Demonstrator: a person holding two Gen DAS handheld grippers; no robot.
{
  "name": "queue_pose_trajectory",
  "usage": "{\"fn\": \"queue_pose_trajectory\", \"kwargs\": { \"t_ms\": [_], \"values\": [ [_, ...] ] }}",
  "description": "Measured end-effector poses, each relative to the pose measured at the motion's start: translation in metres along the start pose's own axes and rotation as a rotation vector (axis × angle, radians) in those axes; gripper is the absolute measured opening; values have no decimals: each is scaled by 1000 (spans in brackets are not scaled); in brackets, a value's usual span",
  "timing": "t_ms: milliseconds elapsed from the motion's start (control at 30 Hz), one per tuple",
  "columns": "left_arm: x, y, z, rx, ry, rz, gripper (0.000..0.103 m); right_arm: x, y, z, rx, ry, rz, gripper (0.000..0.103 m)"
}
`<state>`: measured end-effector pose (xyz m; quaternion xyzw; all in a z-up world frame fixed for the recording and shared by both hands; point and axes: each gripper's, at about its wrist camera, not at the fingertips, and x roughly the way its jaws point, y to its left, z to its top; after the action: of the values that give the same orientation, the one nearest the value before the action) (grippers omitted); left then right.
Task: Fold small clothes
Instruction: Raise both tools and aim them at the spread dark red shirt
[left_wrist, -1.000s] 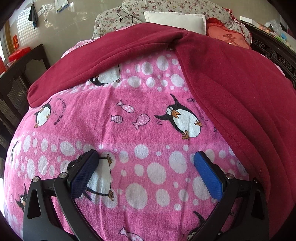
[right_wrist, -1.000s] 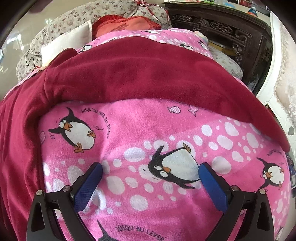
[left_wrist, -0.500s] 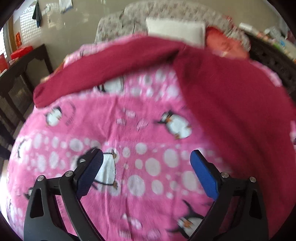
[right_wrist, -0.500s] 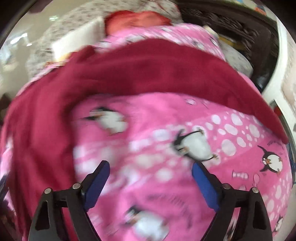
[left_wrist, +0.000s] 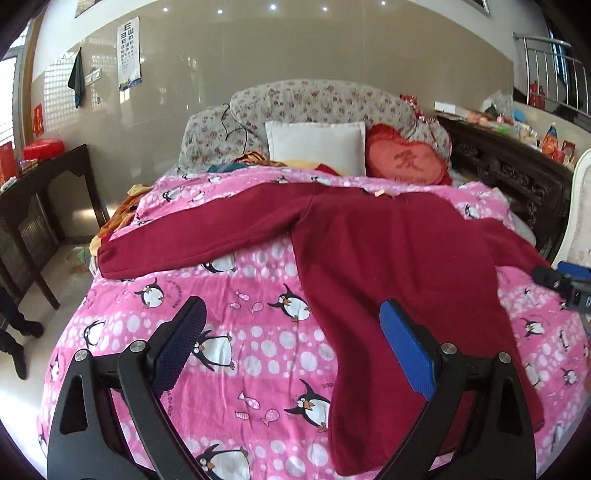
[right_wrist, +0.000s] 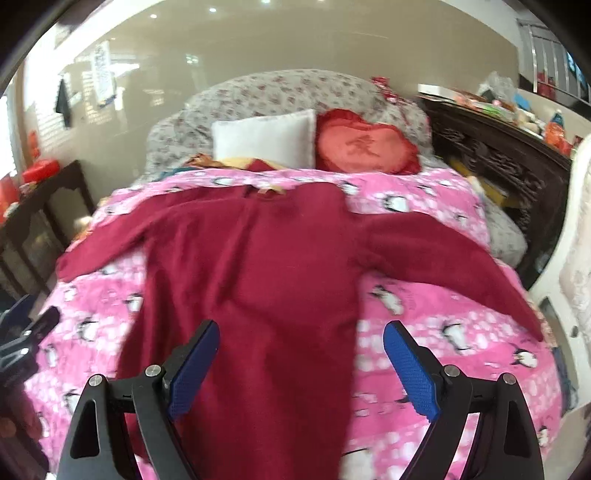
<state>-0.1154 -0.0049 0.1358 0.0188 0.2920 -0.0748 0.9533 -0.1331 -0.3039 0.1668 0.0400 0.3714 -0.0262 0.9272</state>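
Observation:
A dark red long-sleeved top (left_wrist: 388, 251) lies spread flat on a pink penguin-print quilt (left_wrist: 240, 332), collar toward the pillows and sleeves stretched out to both sides. My left gripper (left_wrist: 291, 325) hangs open above the quilt at the garment's left edge, nothing between its blue pads. In the right wrist view the same top (right_wrist: 266, 280) fills the middle. My right gripper (right_wrist: 301, 345) hovers open over its lower body, holding nothing. The right gripper's tip (left_wrist: 565, 284) shows at the left wrist view's right edge, and the left gripper's tip (right_wrist: 26, 332) at the right wrist view's left edge.
A white pillow (left_wrist: 316, 147) and a red heart cushion (left_wrist: 404, 160) lean on the floral headboard (left_wrist: 314, 99). A dark carved cabinet (left_wrist: 517, 173) with clutter stands right of the bed, a dark side table (left_wrist: 40, 206) left. A person's dark-trousered legs (left_wrist: 11, 332) stand on the floor at left.
Both grippers have risen and pulled back from close over the quilt, so the whole garment, pillows and wall now show. The jaws stayed open and the garment has not moved.

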Motion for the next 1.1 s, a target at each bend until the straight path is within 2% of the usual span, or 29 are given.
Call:
{"fn": "queue_pose_trajectory", "kwargs": {
  "t_ms": [167,333,767,1100],
  "values": [
    [-15,1,1,-2,-17,4,96,-9,25,-3,-10,-38,-8,90],
    [-20,0,1,-21,-12,-2,96,-15,28,-3,11,-53,7,90],
    [-3,-11,6,-39,26,-22,96,2,19,-4,7,-26,-15,90],
    [-5,-2,4,-53,28,-15,96,6,34,-7,-24,-2,-9,89]
  ]
}}
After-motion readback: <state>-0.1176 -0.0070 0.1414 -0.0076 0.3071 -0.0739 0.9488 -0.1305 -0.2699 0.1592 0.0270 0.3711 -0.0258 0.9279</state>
